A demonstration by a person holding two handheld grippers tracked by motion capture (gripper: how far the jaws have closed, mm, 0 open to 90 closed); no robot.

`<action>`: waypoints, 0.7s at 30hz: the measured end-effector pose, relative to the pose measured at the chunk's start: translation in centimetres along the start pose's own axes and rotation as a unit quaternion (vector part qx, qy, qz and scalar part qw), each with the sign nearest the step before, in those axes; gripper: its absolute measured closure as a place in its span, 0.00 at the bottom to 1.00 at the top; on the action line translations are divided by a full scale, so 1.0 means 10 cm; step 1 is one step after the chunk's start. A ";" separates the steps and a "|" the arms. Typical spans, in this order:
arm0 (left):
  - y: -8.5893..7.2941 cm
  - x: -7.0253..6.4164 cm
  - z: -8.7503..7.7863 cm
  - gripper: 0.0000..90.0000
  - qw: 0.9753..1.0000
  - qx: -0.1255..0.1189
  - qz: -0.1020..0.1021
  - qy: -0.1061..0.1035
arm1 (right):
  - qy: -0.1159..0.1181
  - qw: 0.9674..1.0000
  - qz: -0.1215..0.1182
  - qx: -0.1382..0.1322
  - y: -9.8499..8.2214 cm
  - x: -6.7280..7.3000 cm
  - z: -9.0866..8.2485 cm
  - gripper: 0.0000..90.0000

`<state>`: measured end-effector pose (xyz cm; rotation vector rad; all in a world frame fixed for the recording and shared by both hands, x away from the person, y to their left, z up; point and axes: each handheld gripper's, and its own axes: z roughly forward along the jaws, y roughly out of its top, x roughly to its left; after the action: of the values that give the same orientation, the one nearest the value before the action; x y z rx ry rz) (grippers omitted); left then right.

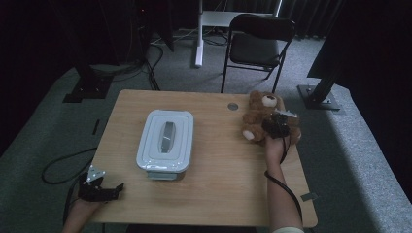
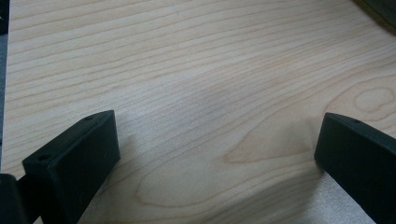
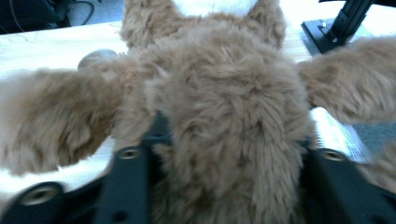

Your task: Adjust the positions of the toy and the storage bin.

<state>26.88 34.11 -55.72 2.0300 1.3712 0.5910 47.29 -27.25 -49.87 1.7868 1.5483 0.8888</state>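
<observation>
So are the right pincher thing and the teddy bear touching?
Touching. In the right gripper view, the teddy bear fills the right gripper, its fur bulging against both black jaws.

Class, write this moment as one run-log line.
right gripper: jaws around teddy bear body | left gripper: open, idle at table corner | lidded box: closed, untouched

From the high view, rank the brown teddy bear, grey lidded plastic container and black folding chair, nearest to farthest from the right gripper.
1. Brown teddy bear, at the right gripper, between its jaws.
2. Grey lidded plastic container, left, mid-table.
3. Black folding chair, on the floor beyond the table.
</observation>
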 end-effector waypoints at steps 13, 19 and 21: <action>0.02 -0.03 0.01 0.01 1.000 0.001 0.001 -0.001 | 0.031 0.999 0.008 0.031 0.10 -0.12 -0.12 0.14; 0.08 -0.06 0.06 0.01 1.000 0.001 0.014 0.003 | 0.053 0.999 0.005 0.008 0.13 -0.10 -0.30 0.14; 0.11 -0.06 0.08 0.01 1.000 0.000 0.016 0.006 | 0.059 0.998 -0.004 -0.005 0.14 -0.05 -0.38 0.14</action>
<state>27.94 33.03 -55.52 2.0561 1.3470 0.6173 45.00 -27.86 -46.50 1.7472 1.6199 1.0118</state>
